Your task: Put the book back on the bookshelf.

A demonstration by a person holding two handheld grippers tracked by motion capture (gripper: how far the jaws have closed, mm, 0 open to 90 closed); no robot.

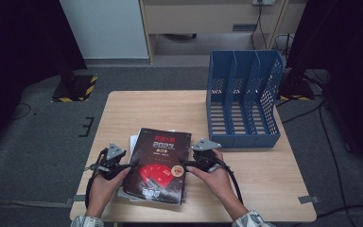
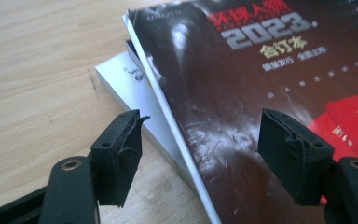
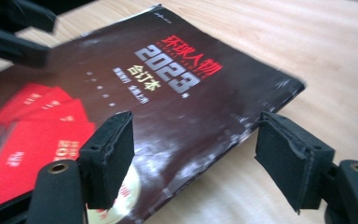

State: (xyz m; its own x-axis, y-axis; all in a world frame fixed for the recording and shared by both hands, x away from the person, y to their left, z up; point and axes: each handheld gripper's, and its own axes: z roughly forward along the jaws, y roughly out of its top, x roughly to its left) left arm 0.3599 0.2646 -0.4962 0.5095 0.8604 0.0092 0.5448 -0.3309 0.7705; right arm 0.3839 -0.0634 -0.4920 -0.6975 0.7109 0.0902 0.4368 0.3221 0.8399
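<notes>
Both tongs straddled opposite edges of the dark magazine (image 1: pixel 158 165), pads apart and not pressing. Left tongs (image 2: pixel 200 156) stood open over its left edge, with a white book (image 2: pixel 130 86) underneath just beside them. Right tongs (image 3: pixel 193 161) gaped over its right edge. Beyond them, a blue file rack (image 1: pixel 243 97) stood on the counter (image 1: pixel 264 175).
</notes>
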